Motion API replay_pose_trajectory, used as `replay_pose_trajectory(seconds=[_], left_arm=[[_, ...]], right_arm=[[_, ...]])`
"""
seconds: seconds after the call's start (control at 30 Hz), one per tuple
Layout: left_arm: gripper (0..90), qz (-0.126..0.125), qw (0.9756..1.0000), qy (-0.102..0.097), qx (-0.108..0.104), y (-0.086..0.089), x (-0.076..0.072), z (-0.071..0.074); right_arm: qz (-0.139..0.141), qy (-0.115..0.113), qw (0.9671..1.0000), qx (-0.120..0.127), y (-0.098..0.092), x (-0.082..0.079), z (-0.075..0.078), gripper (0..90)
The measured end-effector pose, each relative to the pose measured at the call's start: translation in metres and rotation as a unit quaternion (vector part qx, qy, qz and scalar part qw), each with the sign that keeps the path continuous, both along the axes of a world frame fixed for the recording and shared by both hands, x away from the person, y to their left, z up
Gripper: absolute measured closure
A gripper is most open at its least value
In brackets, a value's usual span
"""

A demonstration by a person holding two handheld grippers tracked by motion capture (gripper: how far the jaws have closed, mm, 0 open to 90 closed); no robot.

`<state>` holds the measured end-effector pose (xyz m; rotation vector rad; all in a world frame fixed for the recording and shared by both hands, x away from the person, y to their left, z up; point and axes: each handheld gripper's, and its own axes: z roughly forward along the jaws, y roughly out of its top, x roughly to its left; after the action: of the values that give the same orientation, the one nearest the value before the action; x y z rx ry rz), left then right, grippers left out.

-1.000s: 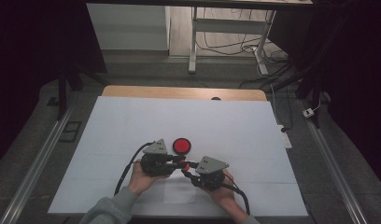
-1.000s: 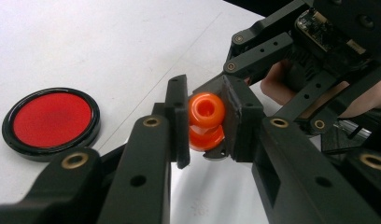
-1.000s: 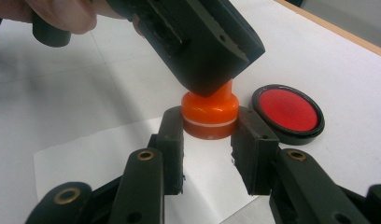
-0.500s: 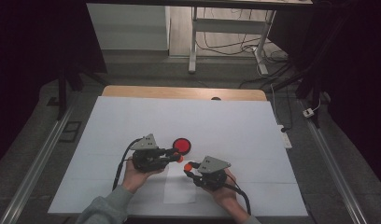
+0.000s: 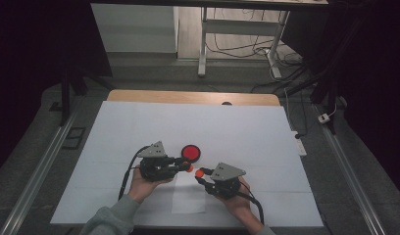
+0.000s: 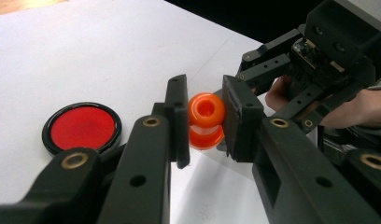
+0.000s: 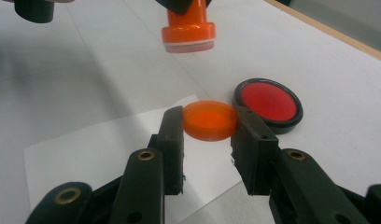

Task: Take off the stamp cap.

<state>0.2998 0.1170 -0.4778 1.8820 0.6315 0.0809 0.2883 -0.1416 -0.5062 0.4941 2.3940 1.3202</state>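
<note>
My left gripper (image 6: 205, 123) is shut on an orange stamp (image 6: 206, 119), its pads pressing the round knob from both sides. In the right gripper view that stamp (image 7: 188, 23) hangs above the table, its pale face pointing down. My right gripper (image 7: 208, 128) is shut on a shallow orange cap (image 7: 210, 120) held just above a white paper slip (image 7: 86, 149). In the high view the left gripper (image 5: 188, 167) and right gripper (image 5: 200, 173) face each other with a small gap between them. A round red ink pad (image 5: 191, 152) in a black case lies open just beyond them.
A large white sheet (image 5: 139, 122) covers the table, with a wooden edge (image 5: 188, 97) at the far side. The small paper slip (image 5: 189, 196) lies near the front edge between the person's hands. Metal rails run along both sides of the table.
The two grippers were joined at the orange stamp a second ago. They now stand apart, the cap off the stamp, and the left gripper has shifted slightly left.
</note>
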Motion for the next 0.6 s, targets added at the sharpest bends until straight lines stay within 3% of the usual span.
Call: replay_pose_trajectory(seconds=[0.6], left_arm=[[72.8,0.017,0.9998,-0.005,0.007,0.008,-0.001,0.004]], right_arm=[[-0.028,0.000,0.9995,0.013,-0.025,0.000,0.001,64.6]])
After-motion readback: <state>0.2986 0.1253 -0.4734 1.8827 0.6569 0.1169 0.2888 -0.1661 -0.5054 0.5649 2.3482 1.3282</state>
